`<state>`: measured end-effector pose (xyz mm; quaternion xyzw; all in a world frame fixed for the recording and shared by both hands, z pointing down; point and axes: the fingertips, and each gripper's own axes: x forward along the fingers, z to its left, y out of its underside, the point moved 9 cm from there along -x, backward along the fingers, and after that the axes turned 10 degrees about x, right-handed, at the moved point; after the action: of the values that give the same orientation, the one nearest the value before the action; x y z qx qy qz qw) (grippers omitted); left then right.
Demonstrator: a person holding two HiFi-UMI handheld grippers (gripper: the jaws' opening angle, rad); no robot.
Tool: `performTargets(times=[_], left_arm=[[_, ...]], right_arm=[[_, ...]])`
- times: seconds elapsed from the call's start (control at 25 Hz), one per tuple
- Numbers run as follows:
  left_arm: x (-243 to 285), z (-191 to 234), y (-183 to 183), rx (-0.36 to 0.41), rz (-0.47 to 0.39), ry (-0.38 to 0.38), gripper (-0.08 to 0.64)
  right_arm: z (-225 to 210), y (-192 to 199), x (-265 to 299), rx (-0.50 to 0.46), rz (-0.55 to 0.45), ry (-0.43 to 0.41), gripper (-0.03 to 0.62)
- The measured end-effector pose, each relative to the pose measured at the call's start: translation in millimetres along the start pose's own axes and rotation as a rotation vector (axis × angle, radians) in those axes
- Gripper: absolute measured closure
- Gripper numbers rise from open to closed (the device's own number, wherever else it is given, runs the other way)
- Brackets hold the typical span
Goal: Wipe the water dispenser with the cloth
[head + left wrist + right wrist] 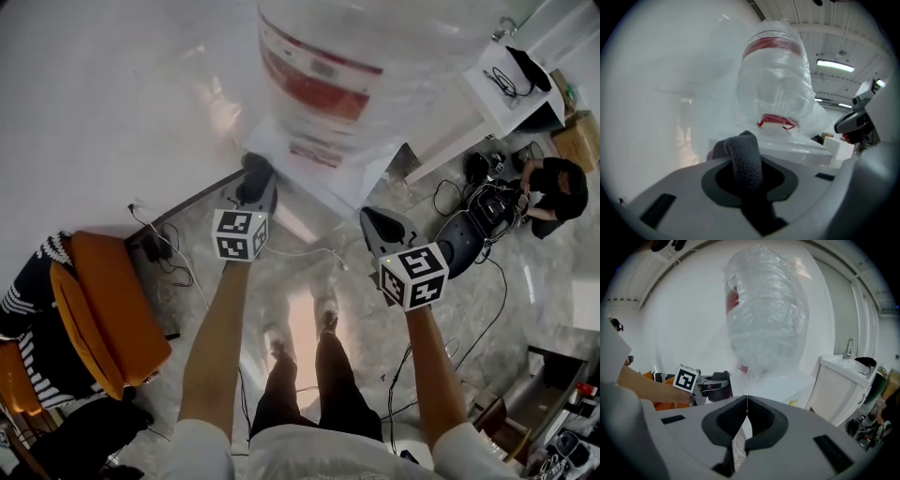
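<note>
The white water dispenser stands ahead of me, topped by a big bottle wrapped in clear plastic with a red label. My left gripper is at the dispenser's left front corner, shut on a grey cloth that sticks up between its jaws. The dispenser top lies just beyond the cloth; I cannot tell if they touch. My right gripper hangs at the dispenser's right front, jaws pressed together with nothing in them. In the right gripper view, the right gripper faces the bottle.
An orange chair stands at the left. A white sink counter with a faucet is at the right. A person crouches beyond it among cables. Cords run over the floor near my feet.
</note>
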<state>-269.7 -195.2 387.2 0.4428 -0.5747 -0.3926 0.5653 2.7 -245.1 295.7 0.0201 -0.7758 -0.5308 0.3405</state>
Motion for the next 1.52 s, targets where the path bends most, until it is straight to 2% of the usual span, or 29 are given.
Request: performTargets(times=[0.28,0.48,0.64,0.96,1.2,1.4,1.52], left_arm=[[-3,-49,8,0.0,-0.008,0.146,0.485],[-8,-80,6,0.004,-0.01,0.221,0.483],[-10,-96,5,0.034,-0.01,0.286,0.483],[-12,-137,8,0.047,-0.012,0.343,0.48],[-11,-168,22,0.108,0.008,0.409,0.48],[-7,-177,49,0.104,0.072,0.403,0.48],[-5,-169,59,0.092,0.073,0.384,0.48]], right_arm=[[-8,18,-13,0.007,0.028,0.05,0.577],[-10,30,-29,0.045,0.023,0.084,0.577],[-9,39,-42,0.066,0.012,0.101,0.577],[-6,61,-66,0.075,0.032,0.115,0.577],[-3,81,-69,0.087,0.058,0.121,0.577],[-2,97,-62,0.092,0.082,0.111,0.577],[-1,103,-55,0.095,0.087,0.099,0.577]])
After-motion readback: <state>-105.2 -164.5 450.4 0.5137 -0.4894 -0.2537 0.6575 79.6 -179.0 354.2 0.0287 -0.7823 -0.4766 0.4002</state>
